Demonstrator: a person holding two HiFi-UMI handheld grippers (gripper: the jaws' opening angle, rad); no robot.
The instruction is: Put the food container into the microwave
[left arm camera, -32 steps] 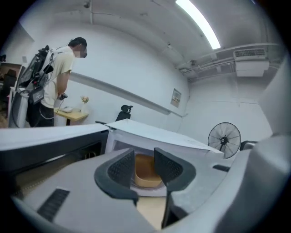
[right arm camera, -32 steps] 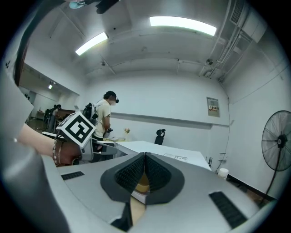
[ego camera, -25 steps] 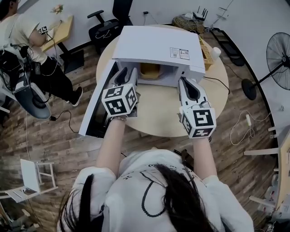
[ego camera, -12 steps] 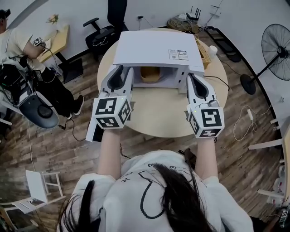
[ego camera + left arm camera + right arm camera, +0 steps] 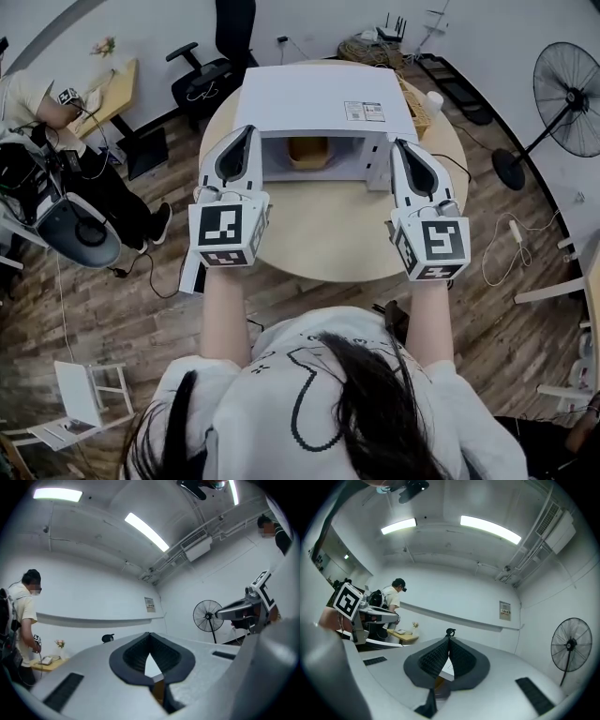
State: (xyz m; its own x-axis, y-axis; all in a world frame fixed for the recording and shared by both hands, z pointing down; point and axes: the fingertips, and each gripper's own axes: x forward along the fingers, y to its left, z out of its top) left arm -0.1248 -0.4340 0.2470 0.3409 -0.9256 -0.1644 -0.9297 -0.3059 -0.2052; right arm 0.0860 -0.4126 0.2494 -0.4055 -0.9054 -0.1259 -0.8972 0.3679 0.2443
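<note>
The white microwave [image 5: 319, 98] stands on the round table [image 5: 328, 239]. Its door [image 5: 191, 272] hangs open to the left, mostly hidden under my left gripper. The yellowish food container [image 5: 309, 150] sits inside the cavity. My left gripper [image 5: 246, 131] hovers in front of the microwave's left side. Its jaws have just been closing and are now shut with nothing between them [image 5: 149, 634]. My right gripper [image 5: 401, 143] hovers by the microwave's right front corner, also shut and empty [image 5: 449, 638]. Neither gripper touches the container.
A wicker basket [image 5: 418, 105] and a white cup [image 5: 434, 99] sit behind the microwave on the right. A standing fan [image 5: 567, 98] is at the far right. An office chair [image 5: 208, 67] stands beyond the table, and a seated person [image 5: 42, 103] is at the left.
Both grippers have lifted and drawn back from the microwave opening. The left gripper has rolled upright and its jaws have closed on nothing.
</note>
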